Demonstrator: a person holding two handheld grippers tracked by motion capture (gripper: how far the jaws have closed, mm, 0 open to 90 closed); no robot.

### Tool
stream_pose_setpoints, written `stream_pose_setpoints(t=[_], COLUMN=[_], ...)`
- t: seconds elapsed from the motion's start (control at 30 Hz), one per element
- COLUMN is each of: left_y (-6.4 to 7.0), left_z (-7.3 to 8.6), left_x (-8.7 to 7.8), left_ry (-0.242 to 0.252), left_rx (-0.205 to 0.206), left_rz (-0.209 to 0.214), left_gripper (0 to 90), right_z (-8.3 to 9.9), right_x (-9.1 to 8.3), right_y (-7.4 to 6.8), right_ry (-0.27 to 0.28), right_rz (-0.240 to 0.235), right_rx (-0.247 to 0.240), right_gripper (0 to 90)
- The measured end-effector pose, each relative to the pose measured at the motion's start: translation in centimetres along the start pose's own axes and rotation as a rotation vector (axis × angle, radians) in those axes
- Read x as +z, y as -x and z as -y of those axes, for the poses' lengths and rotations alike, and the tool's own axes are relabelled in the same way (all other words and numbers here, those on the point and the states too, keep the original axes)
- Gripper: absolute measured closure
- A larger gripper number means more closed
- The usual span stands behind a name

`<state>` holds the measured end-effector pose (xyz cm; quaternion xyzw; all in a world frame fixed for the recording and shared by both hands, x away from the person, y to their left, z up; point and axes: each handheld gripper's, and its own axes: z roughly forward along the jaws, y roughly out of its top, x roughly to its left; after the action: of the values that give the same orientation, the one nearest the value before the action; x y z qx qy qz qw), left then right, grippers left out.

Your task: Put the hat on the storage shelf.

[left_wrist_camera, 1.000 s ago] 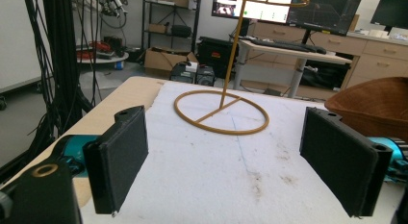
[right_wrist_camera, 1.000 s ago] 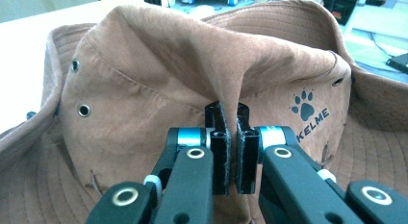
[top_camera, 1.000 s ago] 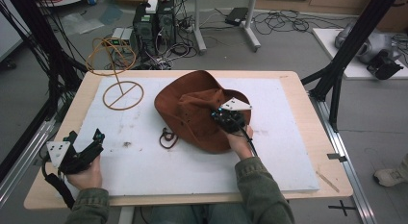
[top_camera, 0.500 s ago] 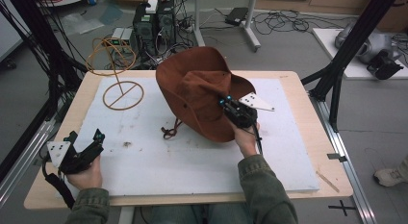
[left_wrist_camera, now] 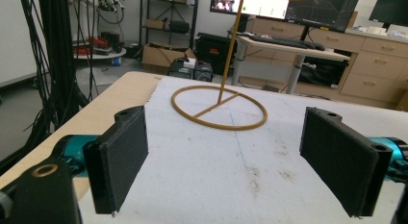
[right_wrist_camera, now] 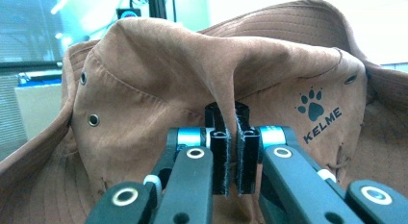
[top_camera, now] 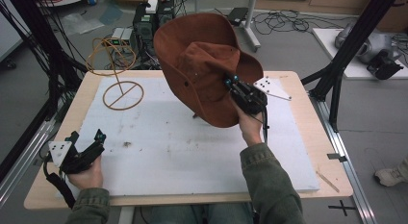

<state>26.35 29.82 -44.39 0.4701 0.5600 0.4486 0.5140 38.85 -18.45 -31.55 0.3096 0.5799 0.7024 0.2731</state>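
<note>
Two claws show in the high view. The right claw (top_camera: pixel 231 83) grips a brown hat (top_camera: pixel 202 65) by a fold of its crown and holds it tilted in the air above the far part of the worktop (top_camera: pixel 62 132), to the right of a wire stand (top_camera: pixel 120 87) whose ring base rests on the white mat (top_camera: pixel 183 152). The left claw (top_camera: pixel 89 144) rests at the near left edge of the mat, well apart from the stand, jaws spread.

From the left claw view, its two black pads (left_wrist_camera: pixel 120 159) stand wide apart with nothing between them; the stand (left_wrist_camera: pixel 220 107) lies ahead.

From the right claw view, the jaws are clenched on a pinched ridge of the hat (right_wrist_camera: pixel 144 104), which bears a paw print.
</note>
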Motion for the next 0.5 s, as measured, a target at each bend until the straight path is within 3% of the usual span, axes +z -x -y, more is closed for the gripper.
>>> stream_pose_setpoints(t=[0.33,0.47,0.5], left_y=[0.1,0.1,0.1], left_z=[0.0,0.0,0.1], left_x=[0.1,0.1,0.1], left_ry=[-0.005,-0.005,-0.006], left_rx=[0.0,0.003,0.003], left_rz=[0.006,0.008,0.007], left_gripper=[17.4,17.4,17.4], right_z=[-3.5,-4.6,-5.2], right_x=[2.3,4.1,5.5], right_y=[-1.1,-1.6,-2.2], right_ry=[0.055,0.047,0.039], right_rz=[-0.055,-0.079,-0.095], right_rx=[0.007,0.014,0.007], right_gripper=[88.4,88.4,88.3])
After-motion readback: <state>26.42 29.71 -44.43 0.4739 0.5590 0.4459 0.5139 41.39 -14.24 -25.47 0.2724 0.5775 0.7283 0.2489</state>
